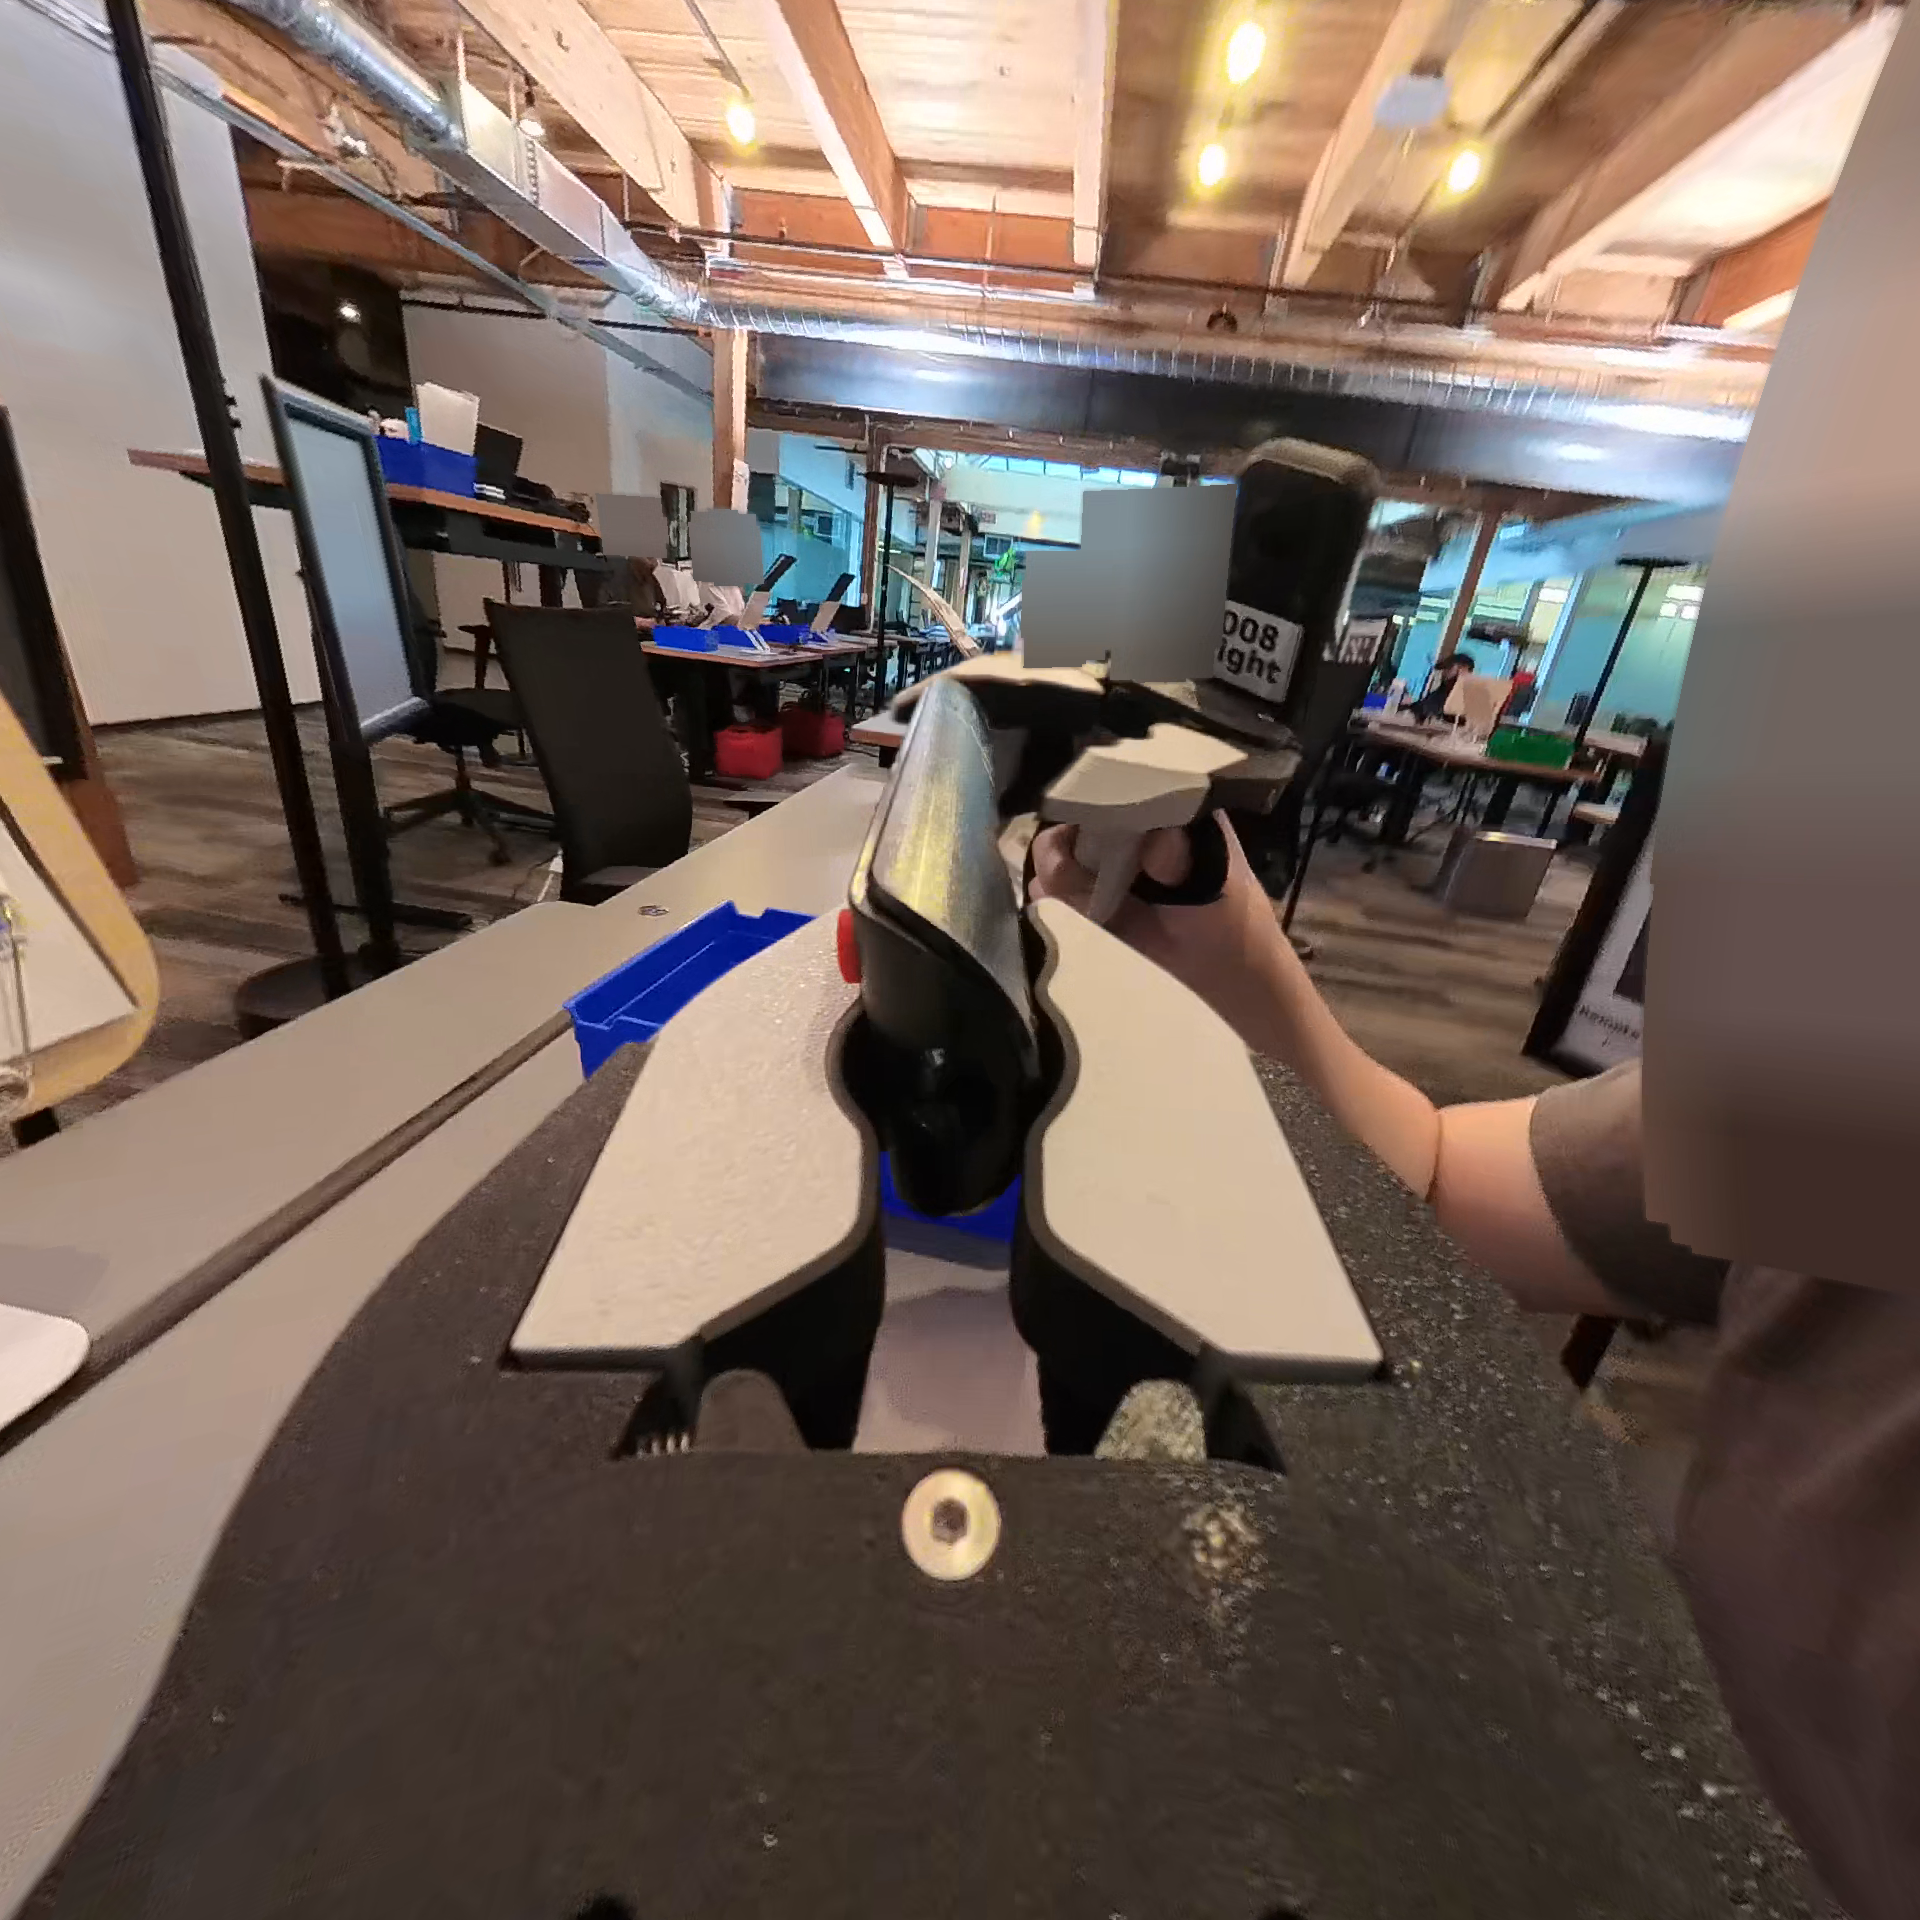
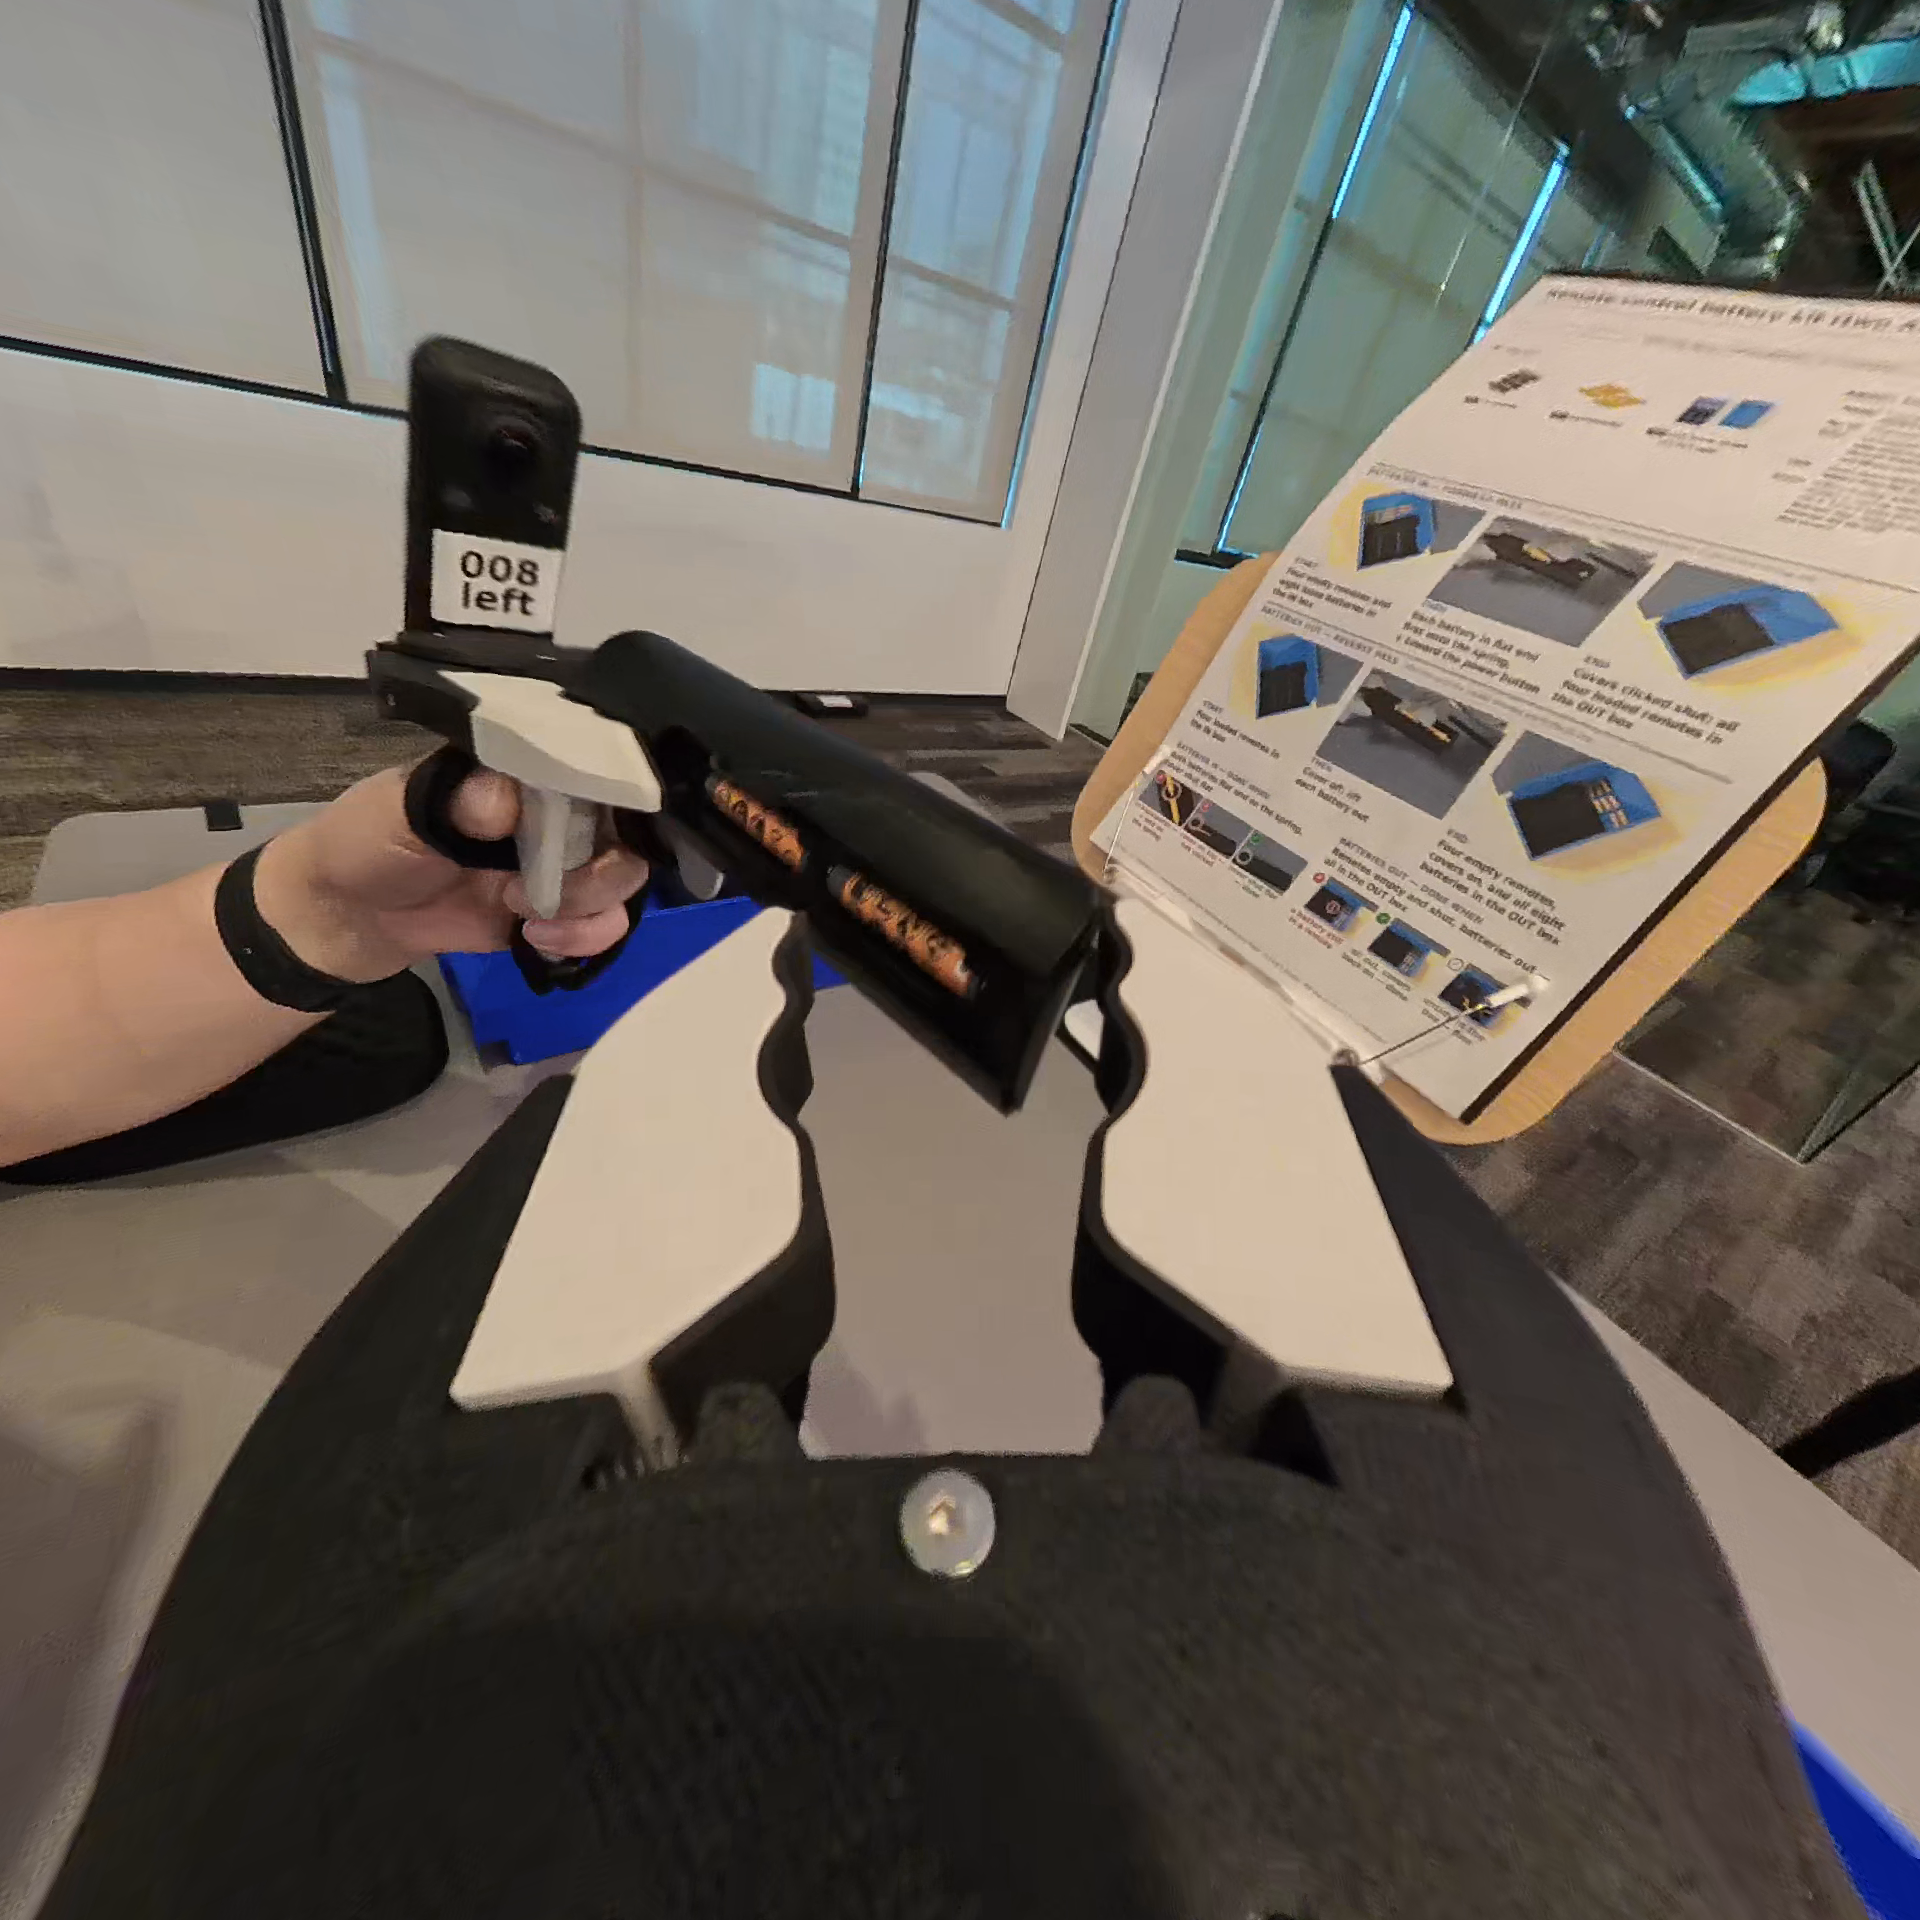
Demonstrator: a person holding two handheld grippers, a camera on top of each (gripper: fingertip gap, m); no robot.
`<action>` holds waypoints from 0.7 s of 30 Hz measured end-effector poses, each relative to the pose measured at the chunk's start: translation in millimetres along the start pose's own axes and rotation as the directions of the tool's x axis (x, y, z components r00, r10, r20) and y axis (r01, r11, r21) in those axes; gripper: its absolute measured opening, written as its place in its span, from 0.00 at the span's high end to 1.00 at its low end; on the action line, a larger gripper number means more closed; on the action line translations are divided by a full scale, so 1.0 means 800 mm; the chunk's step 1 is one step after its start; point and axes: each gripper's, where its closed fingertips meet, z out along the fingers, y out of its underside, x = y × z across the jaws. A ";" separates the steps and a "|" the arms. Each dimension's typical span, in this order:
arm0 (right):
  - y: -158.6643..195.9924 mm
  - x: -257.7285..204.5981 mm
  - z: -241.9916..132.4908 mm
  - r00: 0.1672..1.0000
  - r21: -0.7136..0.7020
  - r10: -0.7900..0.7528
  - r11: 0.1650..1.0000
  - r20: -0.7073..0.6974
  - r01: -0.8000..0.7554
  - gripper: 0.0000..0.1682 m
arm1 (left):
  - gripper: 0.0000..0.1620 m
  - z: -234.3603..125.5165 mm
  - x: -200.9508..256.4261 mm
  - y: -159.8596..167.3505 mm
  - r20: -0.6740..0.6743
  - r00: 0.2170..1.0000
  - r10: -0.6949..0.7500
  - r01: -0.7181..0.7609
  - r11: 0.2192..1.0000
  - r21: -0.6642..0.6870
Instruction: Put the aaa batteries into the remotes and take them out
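Black remote [image 2: 862, 862], lifted above the blue bin [image 2: 582, 997], is pinched at 1 end by the left gripper [image 1: 951, 1049], 2 AAA batteries [image 2: 904, 925] seated in its uncovered compartment, while the right gripper [image 2: 951, 1023], fingers spread, brackets its other end.

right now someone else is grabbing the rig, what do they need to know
Left gripper: shut on the black remote, held up in the air above the table.
Right gripper: jaws apart around the remote's far end, not clearly clamping.
Remote: battery bay open and facing the right wrist view, two orange-and-black batteries seated end to end. No cover in view.
Blue bin sits on the table behind.
Left: whether these get pulled or covered cannot be told from here.
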 end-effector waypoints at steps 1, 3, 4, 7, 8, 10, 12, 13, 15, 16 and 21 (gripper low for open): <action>-0.002 0.000 -0.002 1.000 0.006 -0.017 1.000 -0.001 0.017 0.67 | 0.85 -0.002 -0.003 -0.001 0.000 1.000 -0.029 0.029 1.000 0.008; -0.007 -0.001 -0.006 0.998 0.012 -0.057 0.998 -0.011 0.057 0.68 | 0.85 -0.007 -0.007 -0.006 -0.016 0.996 -0.088 0.088 0.996 0.029; -0.008 0.000 -0.007 0.997 0.011 -0.076 0.997 -0.030 0.076 0.68 | 0.85 -0.009 -0.008 -0.009 -0.030 0.993 -0.112 0.114 0.993 0.044; -0.013 0.000 -0.010 0.988 -0.002 -0.133 0.991 -0.079 0.134 0.69 | 0.85 -0.013 -0.007 -0.014 -0.078 0.979 -0.188 0.194 0.979 0.068; -0.016 -0.002 -0.011 0.986 0.002 -0.144 0.990 -0.085 0.144 0.69 | 0.85 -0.014 -0.007 -0.016 -0.086 0.974 -0.211 0.218 0.973 0.073; -0.022 -0.007 -0.013 0.983 0.008 -0.153 0.988 -0.104 0.155 0.69 | 0.85 -0.015 -0.010 -0.017 -0.084 0.968 -0.237 0.244 0.966 0.084; -0.026 -0.011 -0.013 0.976 0.006 -0.171 0.985 -0.135 0.173 0.70 | 0.85 -0.016 -0.016 -0.017 -0.041 0.975 -0.217 0.220 0.971 0.092; -0.027 -0.014 -0.011 0.973 0.004 -0.181 0.983 -0.146 0.184 0.69 | 0.85 -0.016 -0.018 -0.015 -0.017 0.980 -0.199 0.200 0.976 0.084; -0.022 -0.018 -0.004 0.964 -0.020 -0.208 0.978 -0.166 0.208 0.70 | 0.85 -0.014 -0.020 -0.012 0.026 0.986 -0.163 0.161 0.984 0.071; -0.016 -0.018 0.000 0.956 -0.050 -0.230 0.973 -0.184 0.225 0.69 | 0.85 -0.012 -0.019 -0.011 0.042 0.988 -0.147 0.144 0.987 0.065; 0.013 -0.008 0.017 0.900 -0.204 -0.351 0.931 -0.259 0.304 0.69 | 0.85 -0.006 -0.019 -0.004 0.106 0.990 -0.091 0.088 0.996 0.033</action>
